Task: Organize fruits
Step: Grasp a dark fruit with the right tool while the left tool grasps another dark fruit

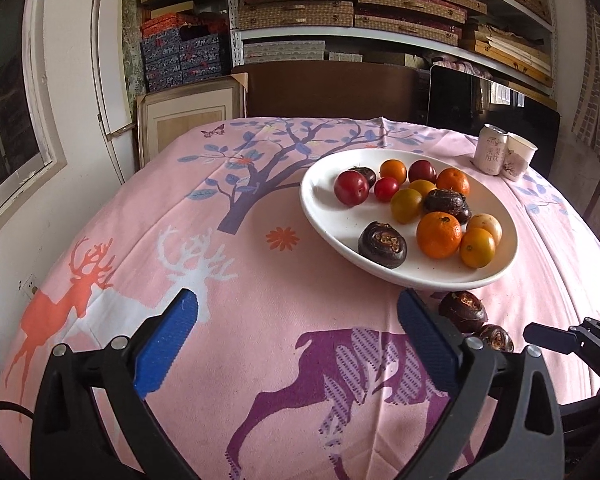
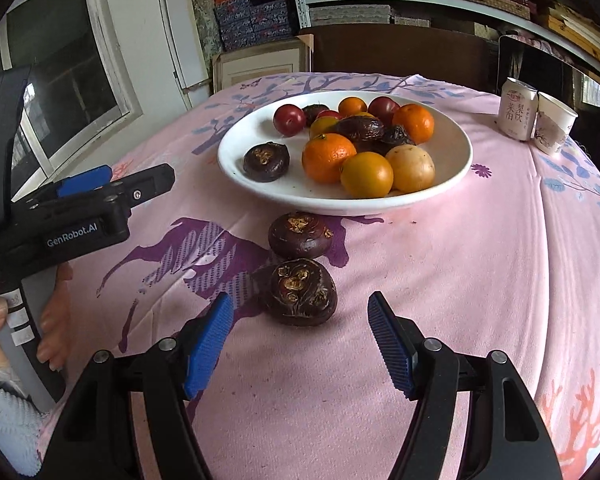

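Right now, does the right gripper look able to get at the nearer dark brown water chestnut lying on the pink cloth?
Probably yes. The right gripper stands open with nothing between its jaws, and the nearer dark brown water chestnut lies just ahead on bare pink cloth, slightly left of centre.

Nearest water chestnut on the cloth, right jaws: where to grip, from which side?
Grip the nearest water chestnut across its rounded flanks, coming from above and the near side. It sits flat, bud scars up, clear cloth on both sides. Right gripper is open, just short; probably avoid pushing toward the second water chestnut behind.
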The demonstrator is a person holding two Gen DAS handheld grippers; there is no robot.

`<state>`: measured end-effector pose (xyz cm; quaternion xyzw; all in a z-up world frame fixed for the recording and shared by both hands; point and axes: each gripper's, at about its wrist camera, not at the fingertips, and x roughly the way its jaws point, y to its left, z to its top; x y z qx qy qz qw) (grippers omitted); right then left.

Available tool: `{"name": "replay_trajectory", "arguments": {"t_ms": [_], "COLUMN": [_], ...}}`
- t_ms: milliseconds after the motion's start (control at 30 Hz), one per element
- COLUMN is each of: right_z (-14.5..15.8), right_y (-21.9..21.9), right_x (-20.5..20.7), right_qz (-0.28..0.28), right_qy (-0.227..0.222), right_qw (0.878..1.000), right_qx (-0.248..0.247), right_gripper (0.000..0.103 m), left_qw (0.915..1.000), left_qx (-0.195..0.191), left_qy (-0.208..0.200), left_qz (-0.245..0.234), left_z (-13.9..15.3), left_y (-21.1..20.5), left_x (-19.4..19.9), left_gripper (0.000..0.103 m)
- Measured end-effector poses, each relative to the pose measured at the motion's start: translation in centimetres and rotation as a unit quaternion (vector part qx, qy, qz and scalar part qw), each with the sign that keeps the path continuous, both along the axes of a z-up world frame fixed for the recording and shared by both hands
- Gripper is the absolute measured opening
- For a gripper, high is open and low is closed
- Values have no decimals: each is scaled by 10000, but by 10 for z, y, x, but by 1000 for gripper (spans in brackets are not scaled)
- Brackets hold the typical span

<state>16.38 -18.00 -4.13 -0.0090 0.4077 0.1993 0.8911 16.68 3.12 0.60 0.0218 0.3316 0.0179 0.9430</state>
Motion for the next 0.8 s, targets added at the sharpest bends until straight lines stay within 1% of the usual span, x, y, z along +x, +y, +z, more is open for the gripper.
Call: {"name": "replay_trajectory", "arguments": {"t_ms": [67,167,200,300,367,433,500,567,633,700,800], "right_z": [-1,-6,-7,-7,-6,1,14,26,32,34,34], "right_y": [2,6,6,7,6,0,-16,-39,-61,-73,-76], "right_x": [3,6,7,7,7,4,0,3,7,10,11], "right_qz": [-1,59,60,95,101,44,-216,-601,-922,-1097,-1071], "right_qy": [18,145,189,182,170,41,-224,-388,-422,-392,-382], "right_qw": [10000,9998,9997,9997,9998,10000,9995,9969,9928,9893,9884], "right_qx": [-58,-112,-123,-102,-73,-24,46,316,642,879,1003], "right_gripper": [69,59,52,45,45,45,45,45,45,45,45], "left_qw": [10000,9998,9996,9992,9989,9983,9970,9943,9905,9870,9849], "left_qx": [66,155,186,259,287,298,266,250,386,564,659], "left_qy": [11,4,6,30,34,44,78,137,147,151,218], "left_qz": [-50,-158,-190,-291,-376,-509,-721,-1029,-1310,-1500,-1583], "left_z": [-1,-2,-3,-5,-5,-7,-9,-12,-15,-19,-24], "left_y": [-4,-9,-11,-16,-19,-24,-32,-44,-62,-80,-97], "left_x": [0,-1,-2,-3,-3,-5,-8,-11,-12,-13,-8], "left_gripper": [98,98,98,98,98,98,98,98,98,98,98]}}
